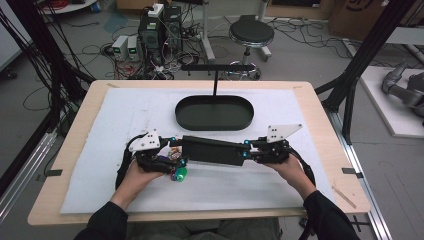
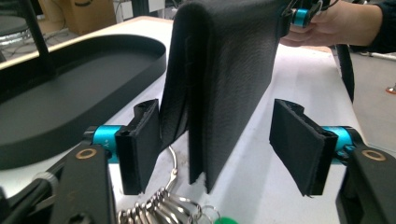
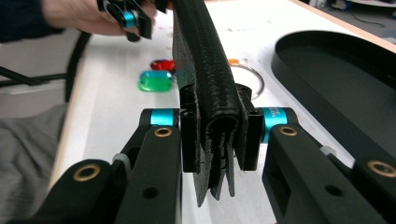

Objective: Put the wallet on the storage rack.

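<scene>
A long black leather wallet (image 1: 212, 150) hangs level between my two grippers above the white mat. My right gripper (image 1: 246, 150) is shut on its right end. In the right gripper view both pads press the folded edge of the wallet (image 3: 201, 60), with my right gripper (image 3: 219, 140) clamped around it. My left gripper (image 1: 179, 150) stands open around the left end. In the left gripper view the wallet (image 2: 224, 84) sits between the spread jaws of my left gripper (image 2: 219, 144); the left pad is close against it and the right pad (image 2: 299, 144) is well clear.
A bunch of keys with a green tag (image 1: 180, 173) lies on the mat under the left hand. A black oval tray (image 1: 214, 112) with an upright T-stand (image 1: 216, 70) sits behind the wallet. The white mat (image 1: 280, 180) covers the wooden table.
</scene>
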